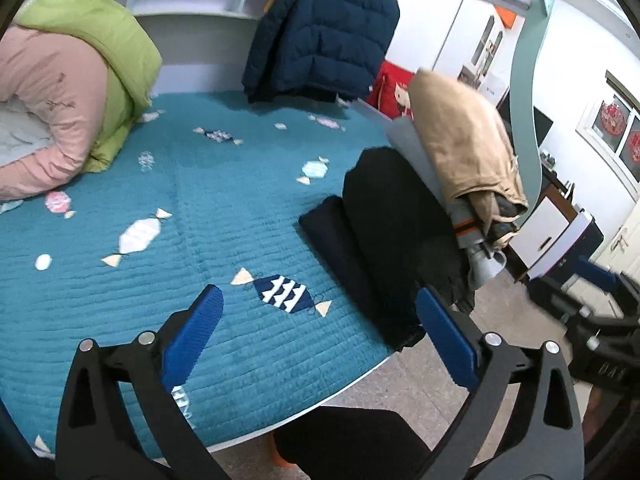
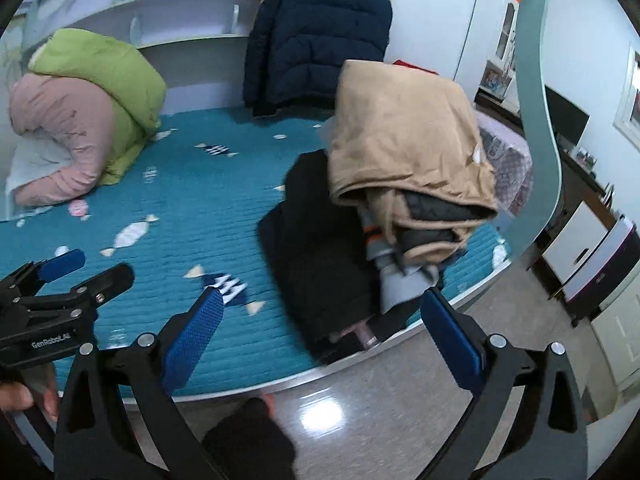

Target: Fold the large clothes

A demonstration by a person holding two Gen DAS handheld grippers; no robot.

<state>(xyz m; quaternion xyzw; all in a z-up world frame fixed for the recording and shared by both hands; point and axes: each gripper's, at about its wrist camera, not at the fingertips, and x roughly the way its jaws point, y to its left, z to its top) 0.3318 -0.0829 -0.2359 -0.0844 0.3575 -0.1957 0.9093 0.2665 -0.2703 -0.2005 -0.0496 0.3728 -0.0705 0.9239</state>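
Observation:
A stack of folded clothes sits at the bed's right edge: a tan garment (image 1: 460, 140) (image 2: 404, 132) on top, grey and dark pieces under it, and a black garment (image 1: 384, 220) (image 2: 316, 240) beside it. A navy and yellow puffer jacket (image 1: 324, 32) (image 2: 316, 40) hangs at the back. A green and pink jacket pile (image 1: 80, 80) (image 2: 88, 108) lies at the back left. My left gripper (image 1: 320, 320) is open and empty above the bed's front edge; it also shows in the right wrist view (image 2: 86, 268). My right gripper (image 2: 320, 320) is open and empty, near the black garment.
The bed carries a teal quilt (image 1: 200, 220) (image 2: 180, 208) with candy patterns. White shelves (image 2: 180, 8) run behind the bed. A curved pale green post (image 1: 528, 80) (image 2: 540, 120) stands at the right. Cabinets (image 2: 580, 248) and tiled floor (image 2: 360, 400) lie beyond the bed's edge.

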